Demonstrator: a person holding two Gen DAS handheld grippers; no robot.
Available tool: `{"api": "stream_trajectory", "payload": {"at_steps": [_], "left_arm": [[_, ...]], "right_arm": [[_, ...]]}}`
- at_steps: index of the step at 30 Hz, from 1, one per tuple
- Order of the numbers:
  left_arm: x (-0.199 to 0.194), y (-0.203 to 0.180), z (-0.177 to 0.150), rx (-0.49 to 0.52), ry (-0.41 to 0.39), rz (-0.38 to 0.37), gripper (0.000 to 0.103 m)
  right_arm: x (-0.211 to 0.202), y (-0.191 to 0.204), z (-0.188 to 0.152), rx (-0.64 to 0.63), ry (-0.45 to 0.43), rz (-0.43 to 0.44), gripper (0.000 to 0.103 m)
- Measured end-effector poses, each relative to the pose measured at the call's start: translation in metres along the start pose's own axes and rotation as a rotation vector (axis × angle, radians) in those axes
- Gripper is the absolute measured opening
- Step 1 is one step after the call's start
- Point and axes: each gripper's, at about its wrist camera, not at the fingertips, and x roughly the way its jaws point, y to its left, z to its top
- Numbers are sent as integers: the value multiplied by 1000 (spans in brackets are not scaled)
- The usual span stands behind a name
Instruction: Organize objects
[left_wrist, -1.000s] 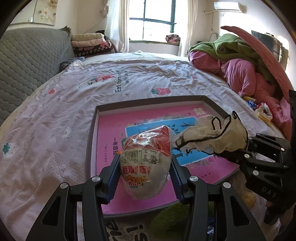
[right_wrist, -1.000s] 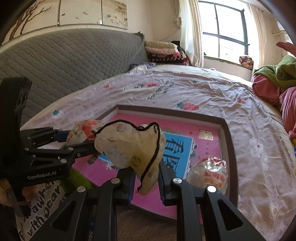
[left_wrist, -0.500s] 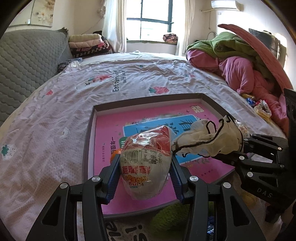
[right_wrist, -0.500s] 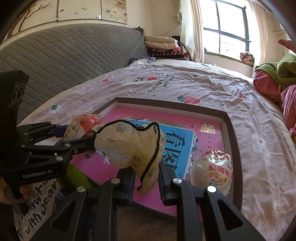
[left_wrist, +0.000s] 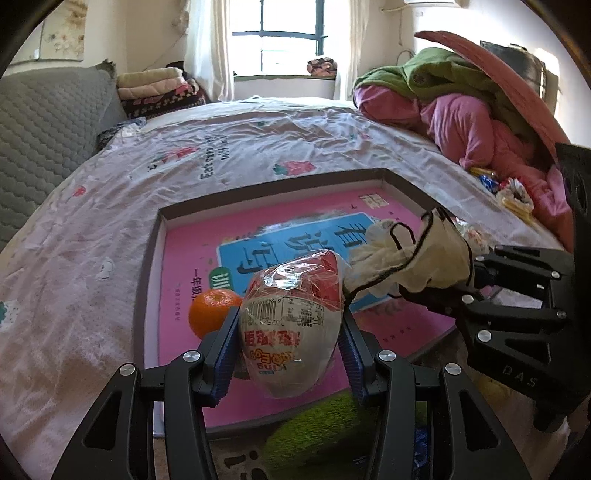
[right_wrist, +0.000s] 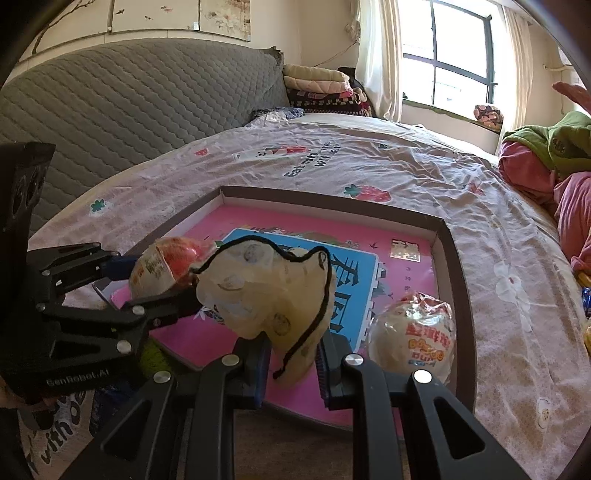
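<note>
Two claws each hold one thing above the near edge of the box lid (left_wrist: 149, 266) on the bed (left_wrist: 258, 147). The left claw (left_wrist: 290, 334) is clamped on a wrapped egg toy (left_wrist: 291, 325). The right claw (right_wrist: 291, 354) is clamped on a soft cloth pouch (right_wrist: 273, 291). To do it well, lower the egg toy slowly onto bare pink space, right of the orange (left_wrist: 212, 312), and open only when it rests. A second egg toy (right_wrist: 413, 341) already sits in the near right corner.

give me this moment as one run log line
left tongs: shut on wrapped egg | right tongs: shut on cream pouch | both over tray | tray holds orange, second egg
</note>
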Motion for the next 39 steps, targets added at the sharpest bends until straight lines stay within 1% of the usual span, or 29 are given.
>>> {"api": "stream_trajectory", "payload": {"at_steps": [4,10,20,24,31,33,39], "left_arm": [[7,-4,-1,8,25,0,51],[8,-4,-1,3,26,-3,52],[11,-1,0,3,26,28,52],[13,0,0,0,32,36,52],[15,6,1,-11,46,29,52],[16,7,1,-12,50,28,52],[16,8,1,-14,57,25,53]], "right_arm": [[5,0,-1,-5,19,-8,22],[7,-1,-3,-7,31,-12,22],[8,0,-3,-4,50,-4,22],[7,-1,-3,4,64,-12,25],[3,-2,-2,13,88,-3,27],[3,-3,-2,24,94,-4,32],[1,-6,-2,42,103,-6,38]]}}
